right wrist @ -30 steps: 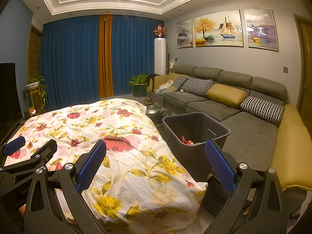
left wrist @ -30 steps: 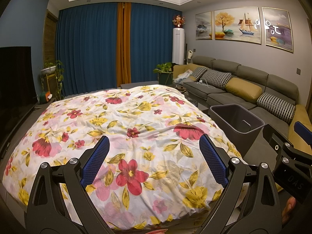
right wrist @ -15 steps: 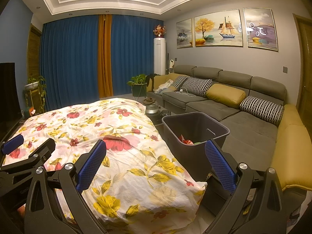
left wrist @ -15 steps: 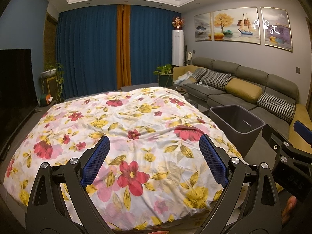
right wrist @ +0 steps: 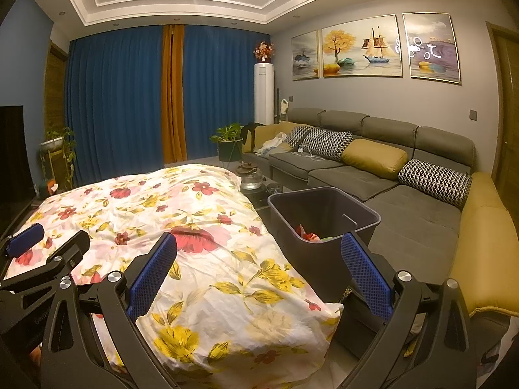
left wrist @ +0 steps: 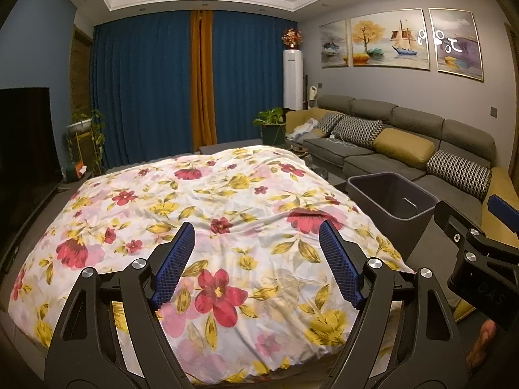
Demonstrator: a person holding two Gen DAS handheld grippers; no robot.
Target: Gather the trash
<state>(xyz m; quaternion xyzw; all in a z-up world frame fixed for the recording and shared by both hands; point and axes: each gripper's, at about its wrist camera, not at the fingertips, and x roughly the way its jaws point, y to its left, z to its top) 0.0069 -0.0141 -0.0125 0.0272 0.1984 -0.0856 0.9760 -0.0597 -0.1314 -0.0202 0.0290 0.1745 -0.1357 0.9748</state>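
The dark grey bin (right wrist: 324, 223) stands upright on the floor, mouth up, between the flowered sheet (right wrist: 194, 259) and the grey sofa (right wrist: 405, 194). Its rim is a rounded rectangle whose long axis runs away from the cameras, toward the far end of the room; a slot handle shows in its far inner wall. The trash (right wrist: 308, 234) lies at the bottom of the bin: a red crumpled piece beside something green, too small to tell what. In the left wrist view the bin (left wrist: 394, 194) sits right of the sheet (left wrist: 211, 227), and its contents are hidden by the near wall.

The left claw (left wrist: 256, 262) hangs over the near part of the sheet, pointing forward and slightly down. Its blue pads stand apart with only the cloth showing between them, though they have just been drawing closer together. It holds nothing.

The right claw (right wrist: 259, 275) hangs beside it, aimed likewise forward and a little downward, over the sheet's right edge and the bin's near wall. Its pads are spread wide and hold nothing. Each claw shows at the edge of the other's view, side by side. A fingertip (left wrist: 483, 350) of the person shows at the lower right of the left wrist view.
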